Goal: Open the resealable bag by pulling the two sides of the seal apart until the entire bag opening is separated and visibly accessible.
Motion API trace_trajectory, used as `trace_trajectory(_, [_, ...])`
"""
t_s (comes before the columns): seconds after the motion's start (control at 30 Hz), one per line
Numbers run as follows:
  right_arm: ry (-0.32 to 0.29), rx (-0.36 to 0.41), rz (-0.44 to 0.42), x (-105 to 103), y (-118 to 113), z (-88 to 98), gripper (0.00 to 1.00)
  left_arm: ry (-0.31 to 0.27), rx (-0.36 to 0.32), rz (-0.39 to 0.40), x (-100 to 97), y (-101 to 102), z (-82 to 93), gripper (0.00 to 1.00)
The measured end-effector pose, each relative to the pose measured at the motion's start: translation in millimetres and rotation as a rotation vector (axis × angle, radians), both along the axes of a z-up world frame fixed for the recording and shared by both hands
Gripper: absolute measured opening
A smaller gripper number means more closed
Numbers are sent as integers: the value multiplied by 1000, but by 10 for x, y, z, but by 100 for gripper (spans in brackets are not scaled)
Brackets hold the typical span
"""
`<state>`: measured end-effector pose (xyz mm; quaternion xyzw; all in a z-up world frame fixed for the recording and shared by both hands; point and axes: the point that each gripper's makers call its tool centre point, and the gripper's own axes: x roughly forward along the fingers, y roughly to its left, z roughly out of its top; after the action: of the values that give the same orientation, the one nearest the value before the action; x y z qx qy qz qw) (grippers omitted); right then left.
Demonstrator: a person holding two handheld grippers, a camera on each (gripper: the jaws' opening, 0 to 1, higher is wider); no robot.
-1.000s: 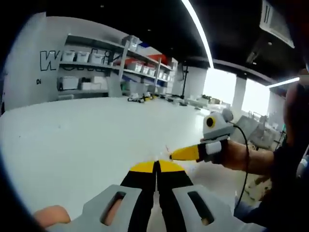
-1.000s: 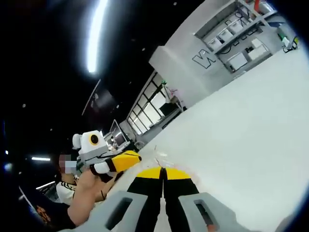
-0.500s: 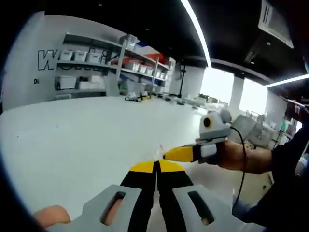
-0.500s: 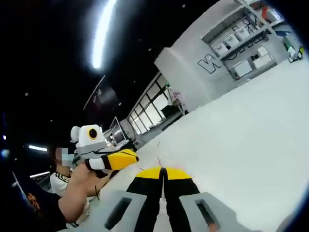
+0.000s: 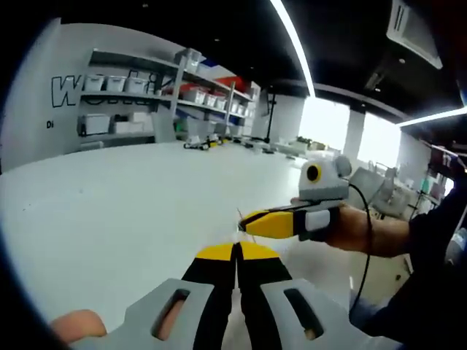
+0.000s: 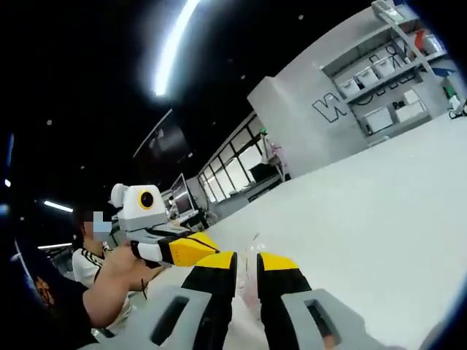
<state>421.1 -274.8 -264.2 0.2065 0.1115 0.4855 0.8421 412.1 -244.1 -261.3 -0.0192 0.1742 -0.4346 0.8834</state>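
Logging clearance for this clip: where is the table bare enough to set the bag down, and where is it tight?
The white table lies bare from the left gripper out toward the shelves. It is crowded where the right gripper meets it at the clear bag.

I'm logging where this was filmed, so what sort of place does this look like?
Probably a lab or workshop: metal shelves stacked with storage bins, a large white table, and long ceiling strip lights overhead.
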Motion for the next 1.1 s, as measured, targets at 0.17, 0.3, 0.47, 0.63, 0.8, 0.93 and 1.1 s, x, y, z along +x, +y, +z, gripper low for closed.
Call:
trace_trajectory(0.17, [1, 1, -3, 17, -1, 4, 7, -2, 2, 2, 16, 17, 6, 0])
trace_trajectory(0.3, [4, -3, -2, 30, 10, -6, 7, 1, 0, -3, 1, 4, 0, 0])
trace_trajectory(0.47, [7, 5, -5, 39, 7, -9, 6, 4, -2, -6, 0, -3, 2, 0])
trace_trajectory(0.63, [12, 3, 0, 25, 18, -24, 0, 6, -4, -9, -10, -17, -4, 0])
trace_trajectory(0.8, [1, -7, -4, 43, 9, -25, 0, 6, -7, -11, -10, -22, 5, 0])
trace_trajectory(0.93, [3, -10, -4, 48, 3, -32, 0, 4, -9, -9, -10, -17, 14, 0])
trace_trajectory(1.1, [9, -19, -23, 79, -38, -57, 0, -4, -10, -1, -5, 12, 36, 0])
